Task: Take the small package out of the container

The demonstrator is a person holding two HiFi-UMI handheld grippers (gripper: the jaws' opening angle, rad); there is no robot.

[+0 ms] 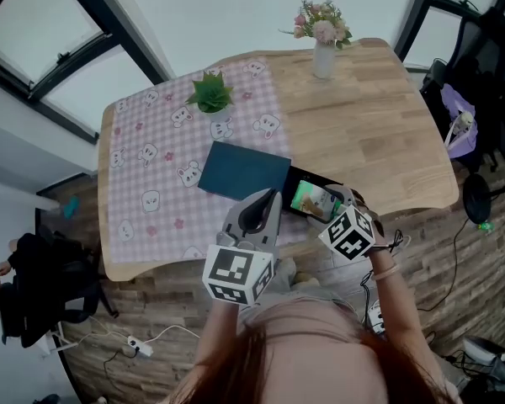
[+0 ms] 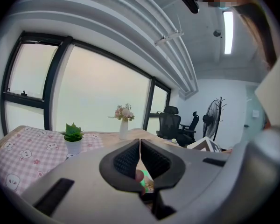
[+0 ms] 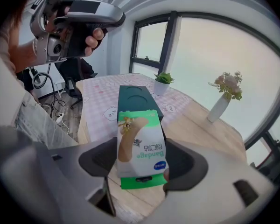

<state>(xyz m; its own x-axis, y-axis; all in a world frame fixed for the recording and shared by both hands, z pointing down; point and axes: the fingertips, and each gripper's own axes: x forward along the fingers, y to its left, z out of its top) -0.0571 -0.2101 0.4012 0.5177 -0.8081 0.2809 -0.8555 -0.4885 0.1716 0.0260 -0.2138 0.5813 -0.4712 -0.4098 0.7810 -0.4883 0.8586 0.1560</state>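
The right gripper [image 3: 141, 168] has its jaws closed on the small package [image 3: 139, 148], pinching its lower part from both sides so the printed face points up toward the gripper's camera; that grip looks chosen to lift the flat pack out by its end. The package sits just off the near end of the container [image 3: 134, 96], a dark teal box lying partly on the pink checked cloth [image 1: 151, 158] and partly on the bare wood of the surface [image 1: 379, 133]; from the head view the box's near end looks dark and open, and the package appears to be at or just clear of it, though I cannot tell whether they touch. The left gripper [image 2: 140, 146] is held up beside it with its jaws shut on nothing; I would guess it is only standing by.

The package is a flat pack, green along its edges with a white panel; it shows a tan bandage strip, the word "Bandage" and a blue oval mark.
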